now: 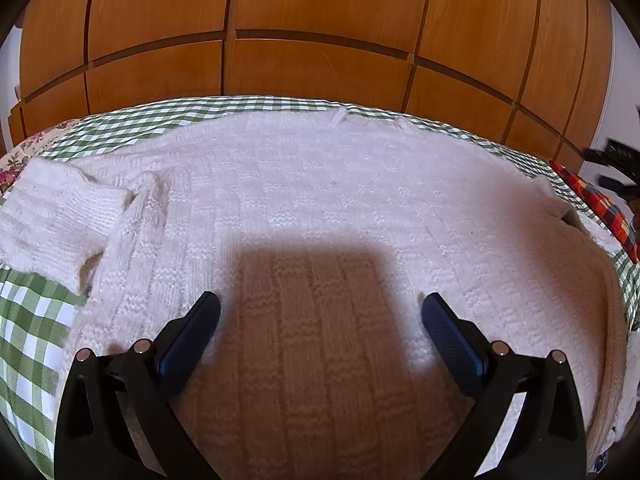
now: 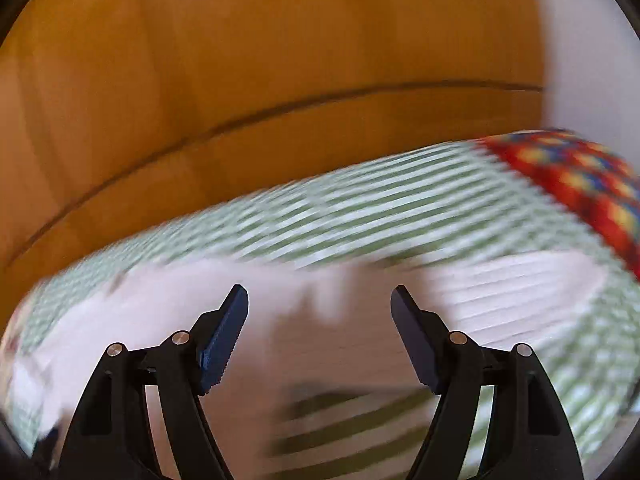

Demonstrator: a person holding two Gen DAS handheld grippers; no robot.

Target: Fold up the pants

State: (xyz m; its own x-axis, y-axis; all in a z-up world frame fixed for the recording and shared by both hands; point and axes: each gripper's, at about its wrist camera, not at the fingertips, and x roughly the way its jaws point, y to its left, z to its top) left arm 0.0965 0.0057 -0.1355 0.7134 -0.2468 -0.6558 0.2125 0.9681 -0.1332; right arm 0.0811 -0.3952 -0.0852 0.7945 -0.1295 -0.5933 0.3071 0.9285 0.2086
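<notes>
The white knitted pants [image 1: 328, 184] lie spread flat over a green-and-white checked bedcover [image 1: 28, 320]. A folded-over part of the knit lies at the left [image 1: 52, 216]. My left gripper [image 1: 320, 300] hovers over the near part of the pants. It is open, with nothing between its blue pads [image 1: 188, 344], and its shadow falls on the knit. The right wrist view is smeared by motion. There my right gripper [image 2: 320, 292] stands open and empty above the white pants [image 2: 160, 312], near where they meet the checked bedcover [image 2: 360, 208].
A wooden wardrobe [image 1: 320, 20] with panelled doors stands right behind the bed. A red plaid cloth [image 1: 600, 208] lies at the bed's right edge, also seen as red plaid cloth [image 2: 580, 176]. A floral cloth [image 1: 24, 156] shows at the far left. A dark object [image 1: 616, 160] sits at the right rim.
</notes>
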